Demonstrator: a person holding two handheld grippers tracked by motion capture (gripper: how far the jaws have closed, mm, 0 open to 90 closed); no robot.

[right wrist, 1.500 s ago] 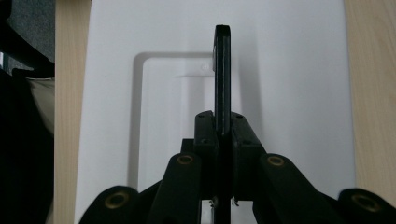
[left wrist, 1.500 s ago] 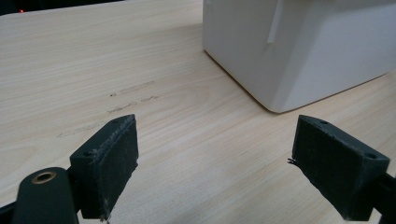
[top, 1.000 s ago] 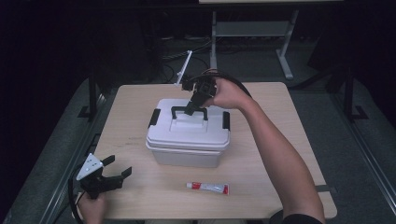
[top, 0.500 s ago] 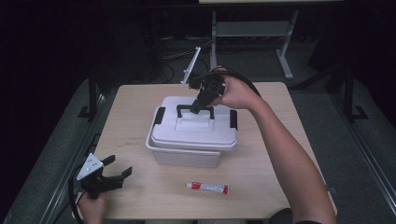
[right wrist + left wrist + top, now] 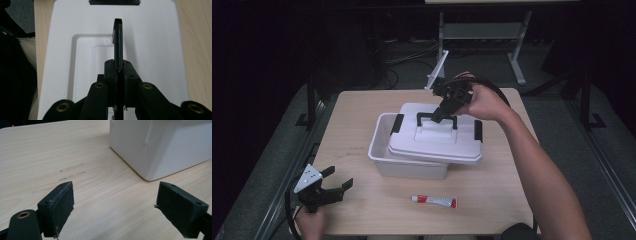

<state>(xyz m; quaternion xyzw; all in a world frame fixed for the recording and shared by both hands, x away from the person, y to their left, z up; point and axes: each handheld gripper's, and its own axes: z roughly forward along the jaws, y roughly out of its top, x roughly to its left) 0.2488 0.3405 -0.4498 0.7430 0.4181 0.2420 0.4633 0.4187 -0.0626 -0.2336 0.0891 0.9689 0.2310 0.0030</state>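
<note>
A white plastic box (image 5: pixel 379 150) stands mid-table, its left end uncovered. Its white lid (image 5: pixel 437 142) hangs slightly tilted above it, shifted to the right. My right gripper (image 5: pixel 438 114) is shut on the lid's black handle (image 5: pixel 436 119). In the right gripper view the jaws of the right gripper (image 5: pixel 118 67) pinch the thin handle (image 5: pixel 118 37) edge-on over the lid (image 5: pixel 155 50). My left gripper (image 5: pixel 339 184) rests open near the table's front left corner. In the left gripper view the left gripper (image 5: pixel 115 202) holds nothing, and the box wall (image 5: pixel 160 147) stands ahead to the right.
A small red and white tube (image 5: pixel 434 201) lies on the wooden table (image 5: pixel 357 115) in front of the box. A metal stand (image 5: pixel 482 30) and cables sit on the dark floor beyond the table's far edge.
The right gripper has lifted the lid off the box by its handle and carried it to the right, exposing the box's left end. The left gripper has stayed put.
</note>
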